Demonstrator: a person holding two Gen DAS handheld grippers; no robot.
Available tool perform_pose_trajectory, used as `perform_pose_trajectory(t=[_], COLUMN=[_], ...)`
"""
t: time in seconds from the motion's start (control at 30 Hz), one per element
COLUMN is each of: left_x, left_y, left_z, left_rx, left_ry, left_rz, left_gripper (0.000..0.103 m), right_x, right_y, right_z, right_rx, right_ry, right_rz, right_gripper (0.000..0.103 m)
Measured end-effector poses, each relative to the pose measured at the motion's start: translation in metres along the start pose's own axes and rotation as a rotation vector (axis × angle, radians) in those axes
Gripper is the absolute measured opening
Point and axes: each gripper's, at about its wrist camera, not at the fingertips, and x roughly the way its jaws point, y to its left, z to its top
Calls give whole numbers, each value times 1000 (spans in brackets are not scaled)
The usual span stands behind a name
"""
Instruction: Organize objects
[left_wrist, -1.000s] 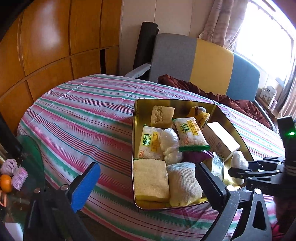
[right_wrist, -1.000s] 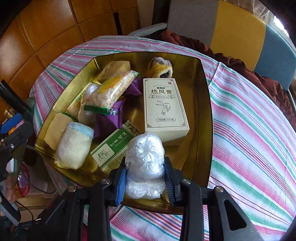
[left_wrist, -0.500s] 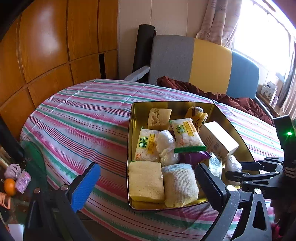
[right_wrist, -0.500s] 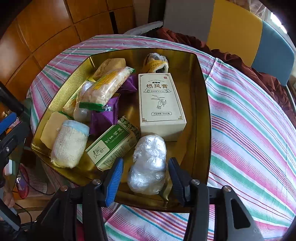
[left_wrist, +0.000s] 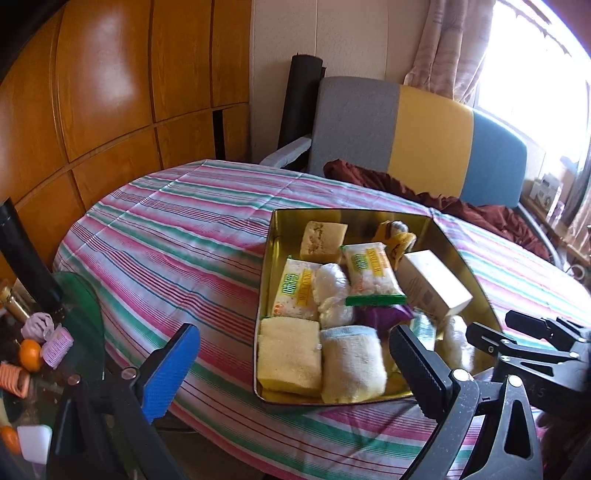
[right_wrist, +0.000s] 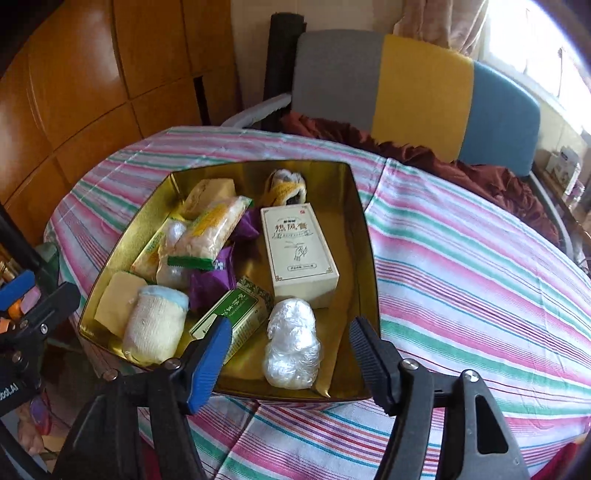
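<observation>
A gold metal tray (right_wrist: 364, 236) (left_wrist: 448, 236) sits on the striped tablecloth and holds several items. A clear plastic-wrapped bundle (right_wrist: 293, 341) lies at its near edge, beside a cream box (right_wrist: 299, 254) and a green box (right_wrist: 231, 314). A rolled white towel (right_wrist: 155, 328) (left_wrist: 351, 363), a yellow sponge (left_wrist: 290, 356) and snack packets (left_wrist: 371, 273) lie to the left. My right gripper (right_wrist: 290, 363) is open and empty, pulled back just above the bundle. My left gripper (left_wrist: 295, 363) is open and empty at the tray's near-left corner.
The round table (left_wrist: 177, 236) wears a pink, green and white striped cloth. A grey, yellow and blue chair (right_wrist: 417, 88) with a maroon cloth (right_wrist: 436, 158) stands behind it. A side table with small clutter (left_wrist: 33, 350) is at the left. Wood panels line the wall.
My right gripper opened and let go of the plastic-wrapped bundle, which now lies in the tray, then drew back. The left gripper drew back a little.
</observation>
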Motion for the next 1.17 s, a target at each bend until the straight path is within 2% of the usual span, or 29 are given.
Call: perform_pose_trajectory(t=[0.17,0.3,0.87,1.17], left_x=[-7,-8,-8,-7], left_y=[2,-1,1,0], left_z=[-3,-6,-10,-10], left_rx=[-39,-28,-1,18], left_ry=[4,7,-16,-22], left_rz=[-47,-44,-11,0], left_gripper=[103,103,103,103], right_x=[-16,-21,-6,-5], right_y=[-1,0,10,10], right_z=[-5,-4,-6,-5], right_rx=[41,37,-2,0], right_ry=[-77,-98,-53,-57], right_rz=[-61,-86,-77,-68], right_gripper=[70,70,71,71])
